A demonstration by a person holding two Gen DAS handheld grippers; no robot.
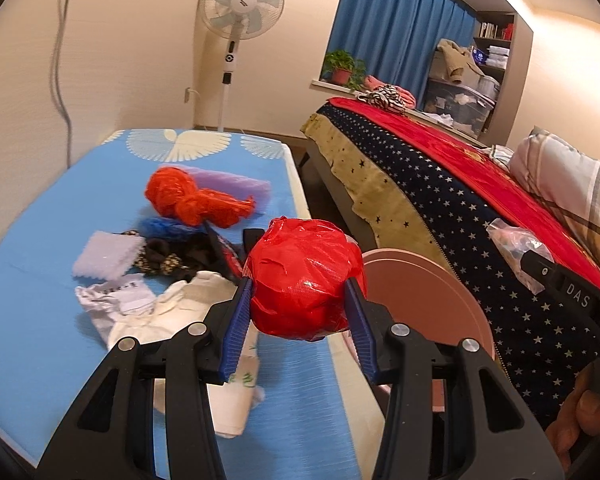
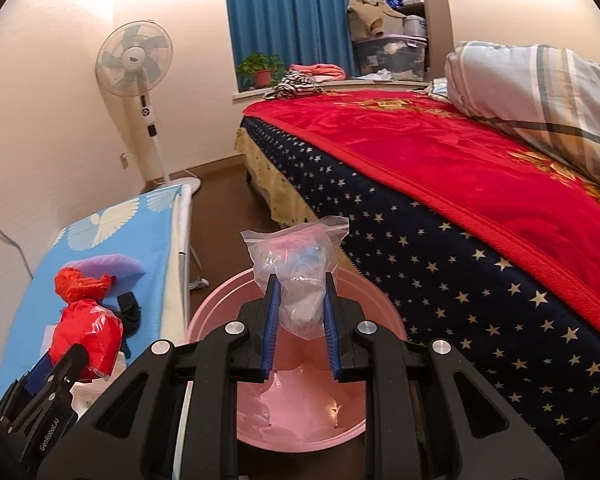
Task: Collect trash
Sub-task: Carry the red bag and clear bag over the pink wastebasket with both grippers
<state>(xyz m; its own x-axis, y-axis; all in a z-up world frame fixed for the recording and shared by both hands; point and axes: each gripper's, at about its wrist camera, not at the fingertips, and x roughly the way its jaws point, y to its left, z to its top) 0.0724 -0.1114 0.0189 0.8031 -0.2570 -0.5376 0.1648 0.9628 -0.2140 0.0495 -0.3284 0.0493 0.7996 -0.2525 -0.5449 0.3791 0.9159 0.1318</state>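
Note:
My left gripper (image 1: 300, 292) is shut on a red plastic bag ball (image 1: 304, 276), held above the right edge of the blue table (image 1: 32, 320); the same ball (image 2: 88, 338) shows at lower left in the right wrist view. My right gripper (image 2: 300, 300) is shut on a clear zip bag (image 2: 296, 264) with pink and blue scraps inside, hanging over the pink bin (image 2: 300, 408). In the left wrist view that zip bag (image 1: 516, 248) appears at right, and the pink bin (image 1: 420, 300) sits behind the red ball.
On the table lie an orange-red net bundle (image 1: 192, 200), purple foam (image 1: 228, 184), a blue scrap (image 1: 160, 228), white foam (image 1: 108, 260), dark cloth (image 1: 180, 256) and white paper wrappers (image 1: 160, 312). A bed (image 2: 440, 200) with a red blanket stands right of the bin. A fan (image 1: 240, 4) stands by the wall.

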